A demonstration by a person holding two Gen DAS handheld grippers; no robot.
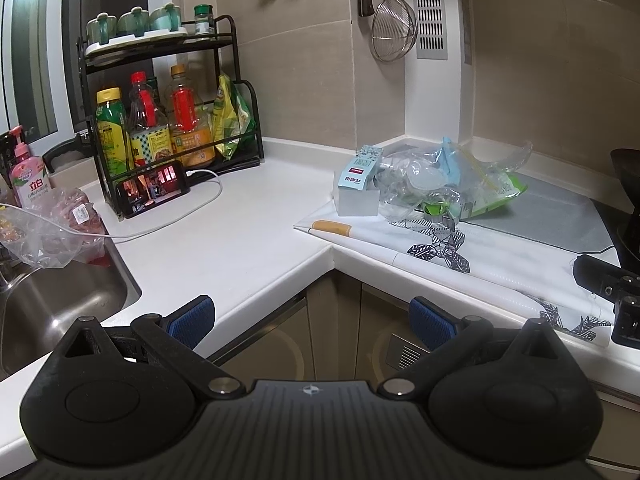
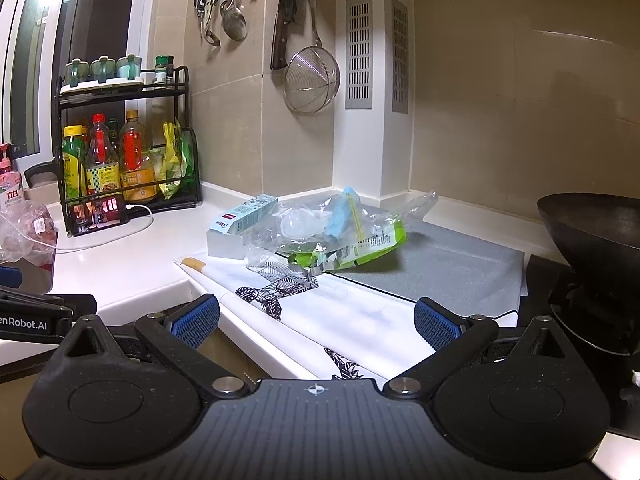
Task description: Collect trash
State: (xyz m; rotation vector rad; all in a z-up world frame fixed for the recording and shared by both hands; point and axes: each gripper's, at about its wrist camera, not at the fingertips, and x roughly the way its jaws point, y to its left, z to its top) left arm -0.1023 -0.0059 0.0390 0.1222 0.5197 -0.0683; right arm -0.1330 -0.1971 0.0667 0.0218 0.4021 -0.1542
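Both the left gripper (image 1: 312, 322) and right gripper (image 2: 316, 322) gape wide and empty, short of the crumpled plastic trash (image 2: 328, 232) on the bench (image 1: 248, 232).

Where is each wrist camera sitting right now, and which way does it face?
Left wrist: off the counter's inner corner, facing the bottle rack and trash pile; its open left gripper shows, with the other gripper at the right edge.
Right wrist: further right, facing the trash pile and wok; open right gripper shows.
Shared: rack, pile, hanging strainer.
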